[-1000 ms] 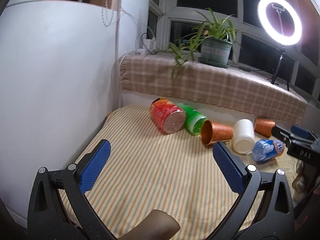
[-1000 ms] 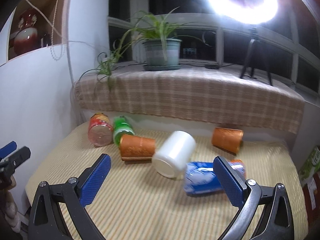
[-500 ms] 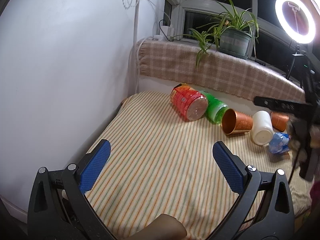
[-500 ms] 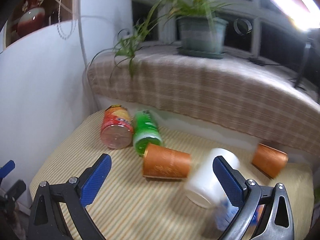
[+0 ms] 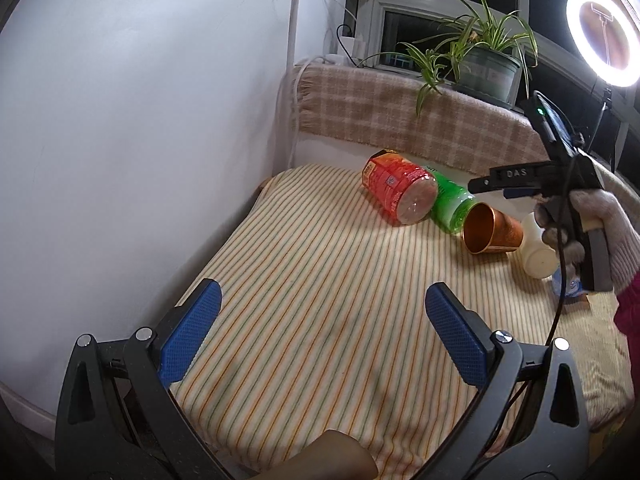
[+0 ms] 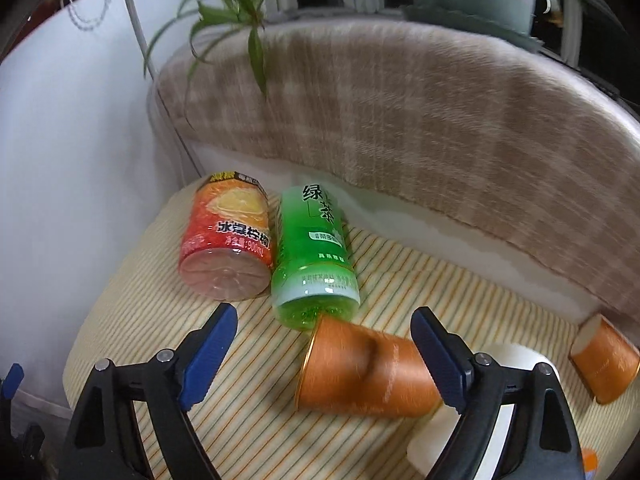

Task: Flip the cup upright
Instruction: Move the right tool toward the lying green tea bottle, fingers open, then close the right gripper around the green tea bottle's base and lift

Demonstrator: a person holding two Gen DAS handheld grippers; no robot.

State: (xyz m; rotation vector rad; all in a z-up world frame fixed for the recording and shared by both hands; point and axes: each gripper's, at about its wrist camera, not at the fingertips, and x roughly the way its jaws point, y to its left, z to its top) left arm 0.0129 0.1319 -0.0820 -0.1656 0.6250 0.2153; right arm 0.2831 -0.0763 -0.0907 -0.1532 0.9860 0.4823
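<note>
Copper cup (image 6: pixel 362 368) lying sideways on striped cloth (image 6: pixel 248 412), seemingly touching green bottle (image 6: pixel 314 256). Right gripper (image 6: pixel 324 350) spread wide above it; left gripper (image 5: pixel 320 332) spread, well back.

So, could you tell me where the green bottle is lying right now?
In the right wrist view, the green bottle lies on the striped cloth, between the red bottle and the nearer orange cup.

A striped cloth covers the bench (image 5: pixel 304 280), bearing on their sides a red bottle (image 6: pixel 228 240), green bottle (image 6: pixel 314 256), orange cup (image 6: pixel 360 372), white cup (image 5: pixel 536 252) and second orange cup (image 6: pixel 606 360).
</note>
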